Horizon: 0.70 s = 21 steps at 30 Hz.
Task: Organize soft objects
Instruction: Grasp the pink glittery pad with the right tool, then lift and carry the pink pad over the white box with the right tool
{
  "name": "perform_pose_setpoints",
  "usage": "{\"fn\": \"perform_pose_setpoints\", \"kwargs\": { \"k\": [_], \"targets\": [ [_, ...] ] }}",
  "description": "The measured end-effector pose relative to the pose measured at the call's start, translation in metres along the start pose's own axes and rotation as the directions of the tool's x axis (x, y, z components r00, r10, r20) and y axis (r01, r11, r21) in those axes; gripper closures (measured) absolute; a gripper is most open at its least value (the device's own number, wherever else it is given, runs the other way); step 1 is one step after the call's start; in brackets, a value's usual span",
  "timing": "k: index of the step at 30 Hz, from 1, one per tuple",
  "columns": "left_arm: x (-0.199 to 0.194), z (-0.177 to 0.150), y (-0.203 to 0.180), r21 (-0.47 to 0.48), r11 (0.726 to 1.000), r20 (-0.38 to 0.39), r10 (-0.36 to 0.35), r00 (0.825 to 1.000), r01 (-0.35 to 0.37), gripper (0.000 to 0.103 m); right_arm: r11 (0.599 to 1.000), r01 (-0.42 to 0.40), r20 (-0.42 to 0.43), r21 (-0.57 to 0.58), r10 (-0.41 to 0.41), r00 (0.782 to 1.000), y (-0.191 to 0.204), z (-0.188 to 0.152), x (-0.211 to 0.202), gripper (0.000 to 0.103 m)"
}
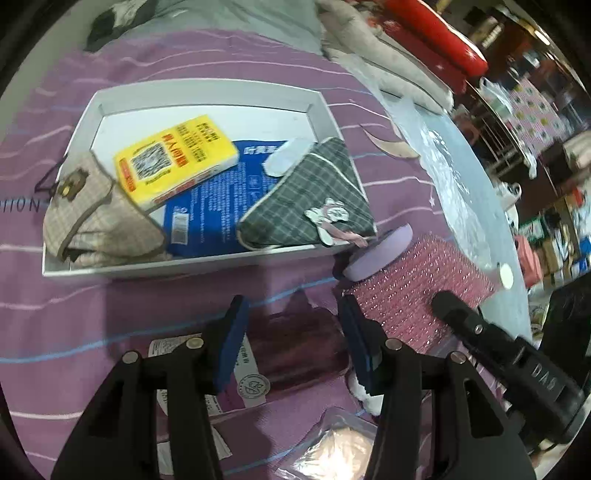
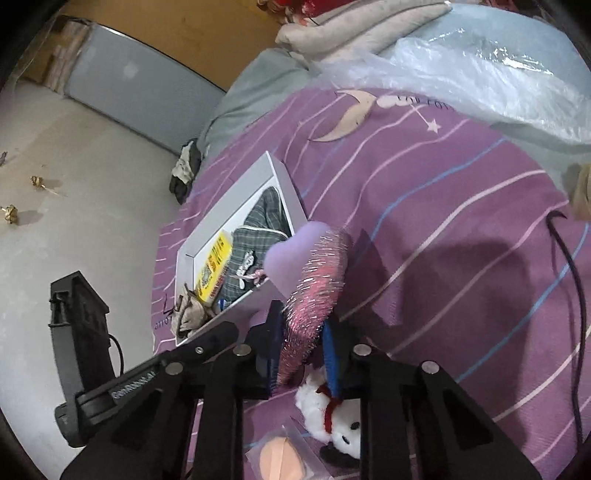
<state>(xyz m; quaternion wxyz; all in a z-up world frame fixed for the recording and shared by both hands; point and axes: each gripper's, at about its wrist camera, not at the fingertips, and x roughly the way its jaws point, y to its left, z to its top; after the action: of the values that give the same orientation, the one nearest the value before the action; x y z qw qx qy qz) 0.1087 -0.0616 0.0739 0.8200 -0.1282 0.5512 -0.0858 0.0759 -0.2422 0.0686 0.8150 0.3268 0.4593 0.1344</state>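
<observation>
A white box (image 1: 199, 90) lies on the purple striped bedcover and holds a beige checked pouch (image 1: 88, 218), a yellow pack (image 1: 173, 162), a blue packet (image 1: 210, 206) and a grey plaid pouch (image 1: 314, 192). My right gripper (image 2: 301, 334) is shut on a pink glitter sponge (image 2: 314, 291) with a lilac pad (image 2: 291, 251) at its far end, held beside the box's near right corner. My left gripper (image 1: 295, 332) stands open over a maroon cloth pack (image 1: 299, 350) lying on the cover. The sponge (image 1: 413, 295) also shows in the left wrist view.
A white plush toy (image 2: 332, 417) with a red scarf and a peach puff in a clear packet (image 2: 277, 458) lie under the right gripper. Crinkled clear plastic (image 2: 480, 66) and folded bedding (image 2: 354, 29) sit at the far side. The bed's edge drops to a grey floor (image 2: 74, 184) on the left.
</observation>
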Motion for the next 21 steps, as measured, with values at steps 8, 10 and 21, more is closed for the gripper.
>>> {"fn": "perform_pose_setpoints", "kwargs": {
  "k": [8, 10, 21],
  "targets": [
    [0.001, -0.003, -0.021, 0.119, 0.99, 0.024, -0.079, 0.997, 0.075, 0.05, 1.0, 0.013, -0.005, 0.012, -0.013, 1.0, -0.008, 0.005, -0.007, 0.086],
    [0.0, -0.005, -0.027, 0.164, 0.983, 0.047, -0.087, 0.995, 0.079, 0.05, 1.0, 0.005, -0.008, 0.022, -0.005, 1.0, -0.013, 0.006, -0.009, 0.086],
    [0.019, 0.003, -0.051, 0.278, 0.956, 0.085, -0.123, 0.989, 0.095, 0.051, 0.998, -0.038, -0.005, 0.058, 0.038, 0.999, -0.032, 0.012, -0.012, 0.086]
  ]
}}
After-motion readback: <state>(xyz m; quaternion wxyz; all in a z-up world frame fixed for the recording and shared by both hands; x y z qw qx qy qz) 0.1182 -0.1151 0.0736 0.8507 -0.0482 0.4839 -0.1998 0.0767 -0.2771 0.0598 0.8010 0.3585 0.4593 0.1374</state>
